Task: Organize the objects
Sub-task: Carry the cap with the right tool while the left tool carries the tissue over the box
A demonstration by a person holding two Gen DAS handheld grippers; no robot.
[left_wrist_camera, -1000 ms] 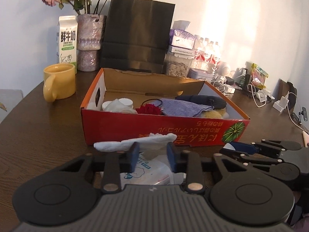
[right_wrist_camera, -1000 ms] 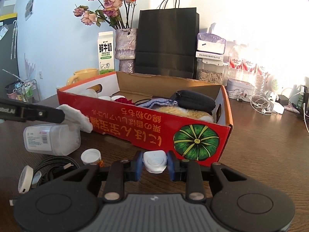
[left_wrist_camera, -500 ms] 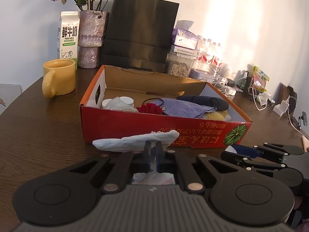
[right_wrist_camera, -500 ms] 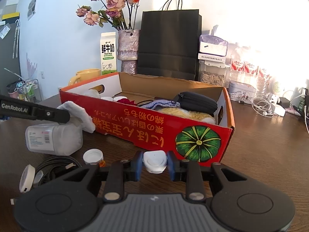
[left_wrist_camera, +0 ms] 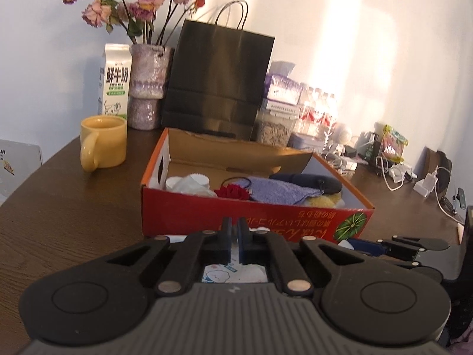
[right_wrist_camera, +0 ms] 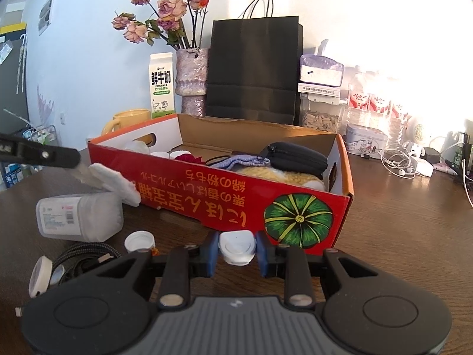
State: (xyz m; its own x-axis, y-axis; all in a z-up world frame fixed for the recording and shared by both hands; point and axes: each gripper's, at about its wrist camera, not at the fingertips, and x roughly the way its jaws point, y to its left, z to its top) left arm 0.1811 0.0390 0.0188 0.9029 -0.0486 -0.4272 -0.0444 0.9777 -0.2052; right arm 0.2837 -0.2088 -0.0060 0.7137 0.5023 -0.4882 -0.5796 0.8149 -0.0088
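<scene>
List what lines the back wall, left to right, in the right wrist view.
White milk carton → purple vase of dried roses → black paper bag → clear jar of seeds → round white tin.

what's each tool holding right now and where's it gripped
Left tool: the white wipe, pinched at one end. Right tool: a small white cap, clamped by its sides.

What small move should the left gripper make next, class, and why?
Probably lift the white wipe a little higher and carry it over the red box wall. The left gripper is shut on the wipe, which hangs just outside the box above the plastic tub, while similar small things already lie inside the box.
</scene>
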